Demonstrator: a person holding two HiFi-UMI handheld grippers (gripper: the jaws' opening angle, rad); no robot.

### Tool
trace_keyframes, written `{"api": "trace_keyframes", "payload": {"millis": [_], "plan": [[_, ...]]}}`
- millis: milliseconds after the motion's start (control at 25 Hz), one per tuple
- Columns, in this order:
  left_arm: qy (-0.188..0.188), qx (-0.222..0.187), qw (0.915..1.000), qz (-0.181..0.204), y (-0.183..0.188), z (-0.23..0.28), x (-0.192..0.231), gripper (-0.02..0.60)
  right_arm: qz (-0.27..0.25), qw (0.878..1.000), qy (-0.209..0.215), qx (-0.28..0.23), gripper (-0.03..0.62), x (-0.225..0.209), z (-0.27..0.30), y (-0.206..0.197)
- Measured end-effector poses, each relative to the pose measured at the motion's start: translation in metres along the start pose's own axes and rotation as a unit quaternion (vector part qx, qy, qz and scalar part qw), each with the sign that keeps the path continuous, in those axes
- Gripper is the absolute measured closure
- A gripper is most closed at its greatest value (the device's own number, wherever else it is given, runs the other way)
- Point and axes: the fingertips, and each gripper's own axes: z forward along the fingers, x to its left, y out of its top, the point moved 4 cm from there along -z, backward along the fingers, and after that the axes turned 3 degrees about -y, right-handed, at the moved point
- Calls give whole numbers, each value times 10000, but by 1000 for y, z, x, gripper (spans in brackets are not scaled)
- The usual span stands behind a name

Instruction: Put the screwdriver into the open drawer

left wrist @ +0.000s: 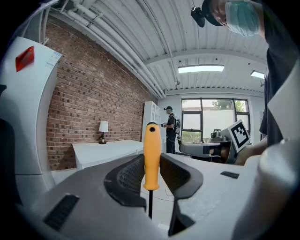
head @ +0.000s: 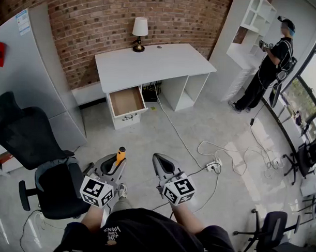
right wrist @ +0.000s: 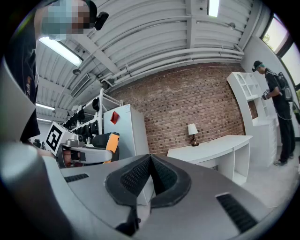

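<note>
The screwdriver (left wrist: 151, 154) stands upright in the left gripper (left wrist: 151, 172). Its orange handle is pinched between the two dark ribbed pads, and its thin dark shaft runs down towards the gripper's body. In the head view the handle (head: 121, 153) pokes up past the tips of the left gripper (head: 118, 163), low in the picture and in front of the person's body. The right gripper (head: 161, 162) is held just beside it. Its jaws are pressed together with nothing between them (the right gripper view shows the pads (right wrist: 136, 176) meeting in a closed seam). That same view catches the orange handle (right wrist: 111, 142) off to its left.

The open drawer (head: 130, 115) is well apart from the screwdriver, across a stretch of grey floor. It is pulled out from the left side of a white desk (head: 150, 63) and shows a brown inside. A small table lamp (head: 140, 32) stands at the desk's back edge against the brick wall (head: 125, 16).

A black office chair (head: 48, 165) is near the left gripper, beside a tall white cabinet (head: 35, 72). White cables and a power strip (head: 214, 165) lie on the floor to the right. Farther off, another person (head: 271, 65) stands by a white shelf unit (head: 252, 28).
</note>
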Motion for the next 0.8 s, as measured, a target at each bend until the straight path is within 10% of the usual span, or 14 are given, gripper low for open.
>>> {"api": "trace_keyframes", "payload": {"millis": [800], "plan": [[-606, 71, 9980, -152, 6, 52, 136, 476, 99, 9975, -697, -69, 599, -18, 133, 4]]}}
